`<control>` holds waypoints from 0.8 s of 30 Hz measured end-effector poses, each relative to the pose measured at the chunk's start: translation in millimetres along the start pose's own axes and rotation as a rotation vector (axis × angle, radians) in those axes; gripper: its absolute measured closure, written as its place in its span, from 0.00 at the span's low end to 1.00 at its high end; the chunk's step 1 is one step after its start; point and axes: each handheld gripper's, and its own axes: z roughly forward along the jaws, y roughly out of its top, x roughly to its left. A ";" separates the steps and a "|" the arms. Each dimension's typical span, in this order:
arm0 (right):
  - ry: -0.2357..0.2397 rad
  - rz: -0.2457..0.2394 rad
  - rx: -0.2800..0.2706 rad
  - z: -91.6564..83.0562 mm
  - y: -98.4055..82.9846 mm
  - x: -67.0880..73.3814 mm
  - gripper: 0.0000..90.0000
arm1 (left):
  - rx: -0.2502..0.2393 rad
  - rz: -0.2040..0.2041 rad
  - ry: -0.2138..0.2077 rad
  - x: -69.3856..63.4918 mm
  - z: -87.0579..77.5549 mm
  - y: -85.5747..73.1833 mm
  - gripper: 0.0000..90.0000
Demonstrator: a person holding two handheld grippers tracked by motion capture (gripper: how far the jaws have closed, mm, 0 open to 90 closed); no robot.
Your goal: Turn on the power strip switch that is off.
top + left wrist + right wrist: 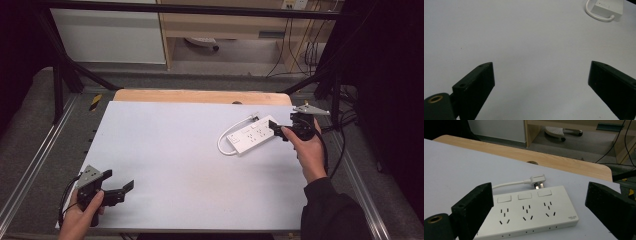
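White power strip far right of tabletop, lying flat, sockets up, skewed to tabletop edge. Three switches, three socket groups. White cord loops round from one end, plug resting just beside strip's far long side, prongs toward it.

Right tool at strip's near-right end, jaws spread wide, pinching nothing. In right gripper view strip sits between jaws, lower down; contact w/ strip can't be told from here, prob. none.

Left tool near-left corner of tabletop, well apart from strip, jaws spread, empty, bare surface ahead; strip's corner and cord loop far off in left gripper view.

Handling, judged: rigid plastic shell, light to moderate, smooth, likely slippery on jaw pads. Cord soft, springy, will trail and tug. Plug loose, may swing. Best hold across short width near an end, pads on long side walls, clear of switches. Lifting by one end likely tips it; second tool at other end or on cord wd steady.
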 end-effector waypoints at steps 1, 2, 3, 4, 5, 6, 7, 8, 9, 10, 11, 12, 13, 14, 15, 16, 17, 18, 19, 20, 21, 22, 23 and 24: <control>-0.007 -0.003 -0.001 1.9 0.5 -0.9 0.12 | -0.001 0.001 0.001 0.1 0.1 0.0 0.08; -0.010 -0.002 0.000 3.6 0.8 -1.5 0.14 | 0.000 -0.001 0.000 0.1 0.1 0.0 0.08; -0.012 -0.003 0.000 5.2 1.3 -2.4 0.17 | 0.000 0.000 0.000 0.1 0.1 0.0 0.08; -0.013 -0.002 -0.004 6.6 1.6 -3.1 0.19 | 0.000 0.000 0.000 0.1 0.1 0.0 0.08; -0.014 0.000 -0.006 7.9 2.0 -3.5 0.21 | 0.000 0.000 -0.001 0.1 0.2 0.0 0.08; -0.016 0.002 -0.008 9.5 2.3 -3.9 0.22 | 0.000 0.000 -0.001 0.1 0.2 0.1 0.08; -0.014 0.004 -0.009 10.9 2.5 -4.4 0.24 | 0.000 0.000 -0.001 0.1 0.2 0.1 0.08; -0.013 0.002 -0.009 12.2 2.6 -5.0 0.26 | 0.000 0.000 -0.001 0.2 0.2 0.1 0.08; -0.011 0.003 -0.005 13.5 2.6 -5.2 0.27 | -0.002 0.002 0.000 0.3 0.3 0.1 0.08; -0.013 0.001 -0.004 14.7 2.7 -5.6 0.29 | -0.002 0.002 0.000 0.3 0.3 0.1 0.08; -0.010 0.000 -0.005 15.5 2.9 -6.1 0.33 | -0.002 0.002 0.000 0.3 0.4 0.1 0.08; -0.006 0.003 -0.005 16.2 3.0 -6.4 0.36 | -0.002 0.002 -0.001 0.4 0.4 0.2 0.08; -0.007 0.000 -0.010 17.1 3.2 -6.7 0.39 | -0.001 0.002 0.000 0.3 0.4 0.2 0.08; -0.007 -0.001 -0.011 17.5 3.3 -6.7 0.42 | -0.001 0.003 0.000 0.3 0.4 0.2 0.08; -0.007 -0.002 -0.015 18.3 3.4 -6.7 0.45 | -0.001 0.003 0.000 0.3 0.4 0.2 0.08; -0.003 -0.003 -0.015 19.0 3.6 -6.9 0.48 | -0.001 0.003 -0.001 0.3 0.5 0.2 0.08; -0.001 -0.003 -0.017 19.7 3.9 -6.8 0.51 | -0.001 0.003 -0.001 0.3 0.5 0.2 0.08; 0.000 -0.006 -0.019 20.1 4.2 -6.7 0.54 | -0.001 0.003 -0.001 0.3 0.5 0.2 0.08; -0.002 -0.006 -0.022 20.5 4.4 -6.5 0.57 | -0.002 0.003 -0.001 0.3 0.5 0.2 0.08; -0.002 -0.009 -0.027 21.0 4.7 -6.8 0.60 | 0.000 0.003 0.000 0.3 0.4 0.2 0.08; -0.001 -0.006 -0.031 21.6 4.9 -6.9 0.63 | -0.001 0.003 -0.001 0.3 0.4 0.2 0.08; -0.003 -0.009 -0.033 22.3 5.1 -7.4 0.66 | 0.000 0.003 -0.001 0.3 0.5 0.2 0.08; -0.004 -0.005 -0.032 22.7 5.3 -7.6 0.69 | 0.000 0.003 -0.001 0.3 0.5 0.2 0.08; -0.002 -0.001 -0.036 23.3 5.4 -8.0 0.71 | 0.000 0.003 -0.001 0.3 0.5 0.2 0.08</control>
